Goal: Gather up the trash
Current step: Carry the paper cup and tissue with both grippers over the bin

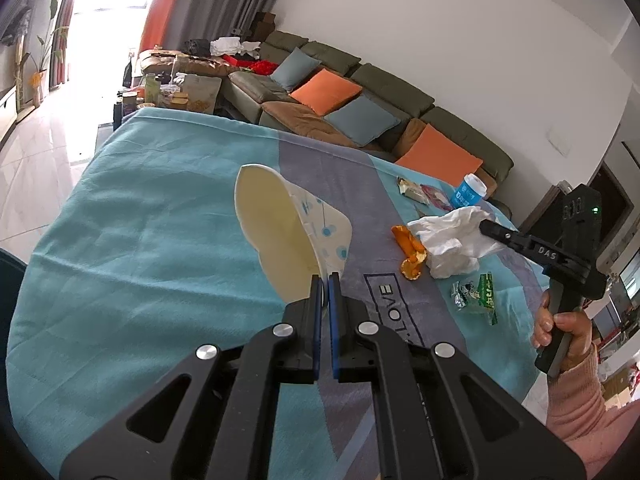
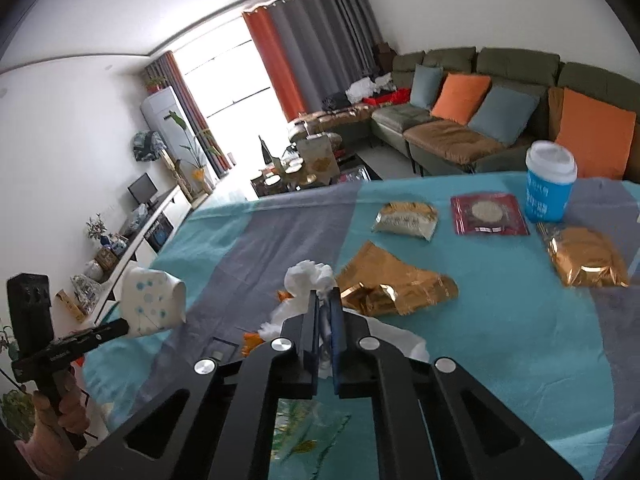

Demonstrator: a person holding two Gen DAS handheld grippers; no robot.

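Two pieces of trash are already gripped, one in each claw, above a table spread with a teal and grey cloth (image 1: 120,240). The left gripper (image 1: 325,286) has its fingers pinched nearly together on the rim of a squashed paper cup (image 1: 280,232) with blue dots, held up off the cloth. The right gripper (image 2: 326,300) is likewise closed tight on a crumpled white tissue (image 2: 308,276), which sits just above or on the cloth; contact cannot be told.

Much remains on the table. Beside the tissue lie orange peel (image 1: 412,254) and a green and silver wrapper (image 1: 478,298). Further off are a torn gold foil bag (image 2: 392,288), a second gold foil packet (image 2: 584,256), a pale snack packet (image 2: 406,220), a dark red sachet (image 2: 490,214) and an upright blue cup with a white lid (image 2: 550,188).

No bin or trash bag shows in either view, so the task seems at an early stage.
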